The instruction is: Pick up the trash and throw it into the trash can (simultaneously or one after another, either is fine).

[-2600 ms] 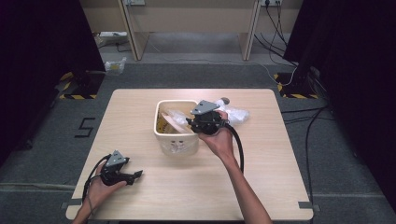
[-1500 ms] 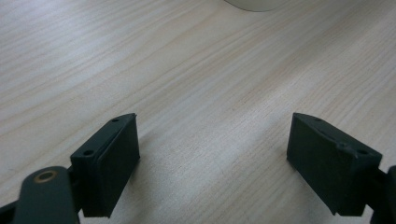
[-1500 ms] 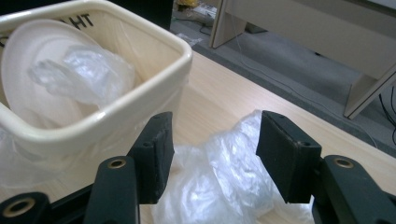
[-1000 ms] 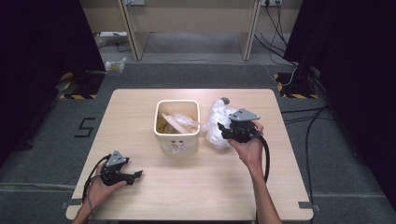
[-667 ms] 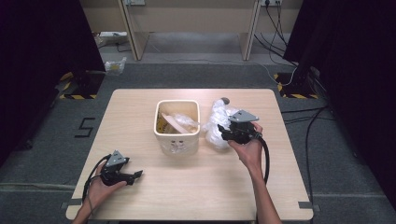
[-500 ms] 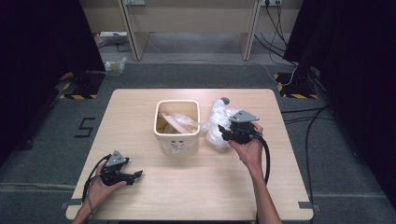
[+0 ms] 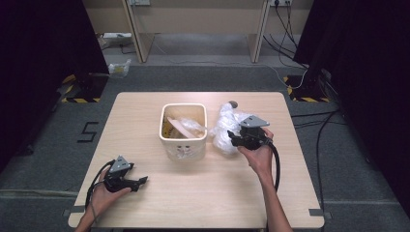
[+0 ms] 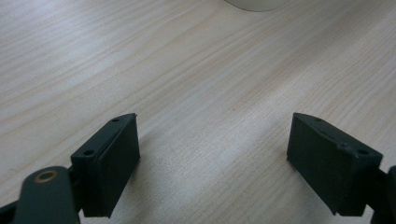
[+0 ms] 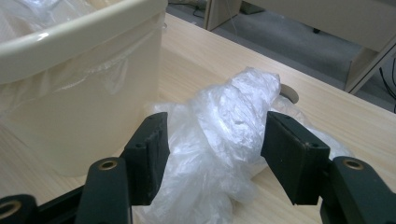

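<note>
The crumpled clear plastic bag lies on the pale wooden table directly ahead of the right gripper and between its spread jaws. The jaws have just been opening and no longer pinch it. The cream square plastic bin stands just beside, on the claw's left. The left gripper, well apart, rests open over bare wood. Earlier, the right gripper hovered at the bin.
</note>
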A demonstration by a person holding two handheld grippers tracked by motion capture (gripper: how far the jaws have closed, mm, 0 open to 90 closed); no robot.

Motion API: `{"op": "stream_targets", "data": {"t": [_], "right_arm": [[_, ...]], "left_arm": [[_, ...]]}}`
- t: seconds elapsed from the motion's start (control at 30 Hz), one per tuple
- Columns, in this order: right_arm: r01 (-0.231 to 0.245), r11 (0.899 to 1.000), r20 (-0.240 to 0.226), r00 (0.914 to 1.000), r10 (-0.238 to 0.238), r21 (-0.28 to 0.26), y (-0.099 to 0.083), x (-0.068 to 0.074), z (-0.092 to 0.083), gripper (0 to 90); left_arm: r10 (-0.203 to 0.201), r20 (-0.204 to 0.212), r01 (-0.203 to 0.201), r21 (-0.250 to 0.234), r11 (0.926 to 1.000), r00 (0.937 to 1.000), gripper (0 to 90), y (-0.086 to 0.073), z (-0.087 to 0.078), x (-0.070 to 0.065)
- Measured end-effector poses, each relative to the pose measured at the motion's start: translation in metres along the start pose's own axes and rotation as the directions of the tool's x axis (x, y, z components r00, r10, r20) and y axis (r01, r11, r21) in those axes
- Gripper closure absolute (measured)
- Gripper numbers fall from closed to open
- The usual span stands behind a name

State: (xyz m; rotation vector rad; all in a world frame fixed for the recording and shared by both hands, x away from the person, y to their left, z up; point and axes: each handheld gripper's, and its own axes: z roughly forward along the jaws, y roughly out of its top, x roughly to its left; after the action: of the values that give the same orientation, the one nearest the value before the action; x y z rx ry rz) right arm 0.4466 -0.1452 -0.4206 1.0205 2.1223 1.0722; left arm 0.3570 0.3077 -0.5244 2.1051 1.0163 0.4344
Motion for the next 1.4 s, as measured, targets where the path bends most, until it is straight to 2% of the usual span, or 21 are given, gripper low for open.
{"op": "stream_targets", "data": {"t": [0.2, 0.63, 1.23, 1.4], "right_arm": [[-0.009, 1.000, -0.007, 0.9999, 0.010, 0.020, -0.006, -0.001, 0.007, 38.4], [0.001, 0.996, -0.025, 0.9997, 0.002, 0.092, -0.014, 0.006, 0.026, 36.8], [-0.007, 0.992, -0.034, 0.9993, 0.012, 0.127, -0.027, 0.010, 0.042, 36.5], [0.003, 0.989, -0.038, 0.9993, 0.002, 0.148, -0.031, 0.011, 0.048, 36.2]], "left_arm": [[0.000, 0.000, 0.000, 0.000, 1.0000, 1.0000, 16.1, 0.000, 0.000, 0.000], [0.000, 0.000, 0.000, 0.000, 1.0000, 1.0000, 16.1, 0.000, 0.000, 0.000], [0.000, 0.000, 0.000, 0.000, 1.0000, 1.0000, 16.1, 0.000, 0.000, 0.000], [0.000, -0.001, 0.000, 0.000, 1.0000, 1.0000, 16.1, 0.000, 0.000, 0.000]]}}
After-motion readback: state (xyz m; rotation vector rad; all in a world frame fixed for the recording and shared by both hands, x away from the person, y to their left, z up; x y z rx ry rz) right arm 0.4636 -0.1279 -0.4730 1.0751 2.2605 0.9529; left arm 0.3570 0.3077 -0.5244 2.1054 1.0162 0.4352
